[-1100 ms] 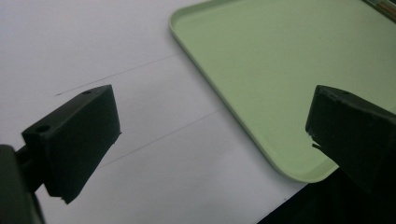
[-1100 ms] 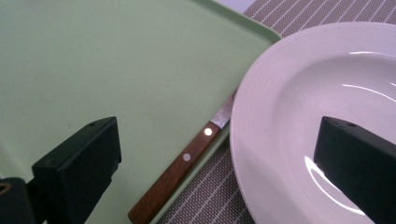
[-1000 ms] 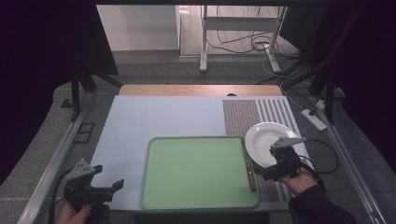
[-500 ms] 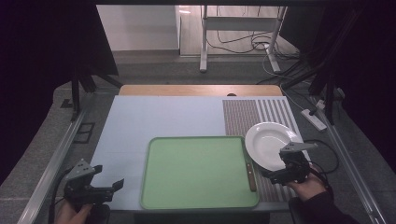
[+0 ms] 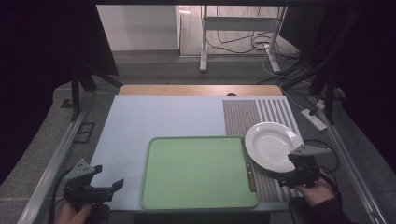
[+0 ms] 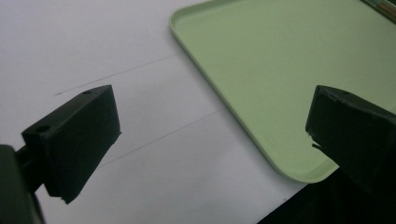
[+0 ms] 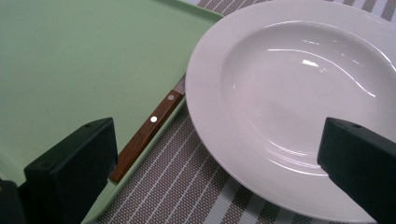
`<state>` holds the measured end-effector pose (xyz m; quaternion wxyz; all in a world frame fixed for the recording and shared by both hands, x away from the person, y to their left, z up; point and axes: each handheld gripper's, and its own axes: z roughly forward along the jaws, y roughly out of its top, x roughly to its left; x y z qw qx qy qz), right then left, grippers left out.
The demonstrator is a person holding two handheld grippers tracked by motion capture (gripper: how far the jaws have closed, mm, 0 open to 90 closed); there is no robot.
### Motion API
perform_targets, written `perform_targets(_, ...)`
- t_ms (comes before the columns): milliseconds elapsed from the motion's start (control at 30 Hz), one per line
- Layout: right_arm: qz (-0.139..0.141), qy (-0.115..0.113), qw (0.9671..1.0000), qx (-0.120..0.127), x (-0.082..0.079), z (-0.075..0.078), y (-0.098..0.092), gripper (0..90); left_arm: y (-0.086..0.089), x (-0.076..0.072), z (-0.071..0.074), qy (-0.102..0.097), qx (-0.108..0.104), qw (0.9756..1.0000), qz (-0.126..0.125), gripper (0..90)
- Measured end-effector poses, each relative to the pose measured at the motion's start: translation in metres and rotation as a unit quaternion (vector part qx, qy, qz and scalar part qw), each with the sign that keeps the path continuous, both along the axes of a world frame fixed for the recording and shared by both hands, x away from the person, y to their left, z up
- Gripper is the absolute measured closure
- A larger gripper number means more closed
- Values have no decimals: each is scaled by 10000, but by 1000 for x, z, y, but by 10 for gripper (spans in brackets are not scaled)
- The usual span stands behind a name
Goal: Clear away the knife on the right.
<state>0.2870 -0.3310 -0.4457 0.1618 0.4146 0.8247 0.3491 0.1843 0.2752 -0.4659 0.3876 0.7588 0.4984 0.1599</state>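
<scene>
My right gripper (image 5: 280,177) gapes wide just short of the plate (image 5: 271,145) — nothing gripped yet; left gripper (image 5: 114,186) idles wide beside the tray (image 5: 198,170).

Overhead view; two close jaw-level views

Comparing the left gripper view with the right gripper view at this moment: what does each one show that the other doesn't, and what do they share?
The left gripper view alone shows the pale blue table top with faint lines across it, beside a rounded corner of the tray.

The right gripper view alone shows the white plate, the wooden knife handle lying along the tray's edge, and the striped placemat under the plate.

Both show the green tray, bare, and both show their own tongs open: left tongs, right tongs, holding nothing.
</scene>
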Motion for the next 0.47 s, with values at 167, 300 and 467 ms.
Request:
perform_targets(167,-52,-32,10000,-26,-4,1,-4,0,0,0,0,1,-3,10000,-5,28)
perform_targets(300,-103,-34,9999,-47,-8,2,-7,0,0,0,0,2,-6,10000,-4,28)
perform_targets(467,-219,-37,9997,-109,-10,2,-10,0,0,0,0,-5,-10,10000,0,28)
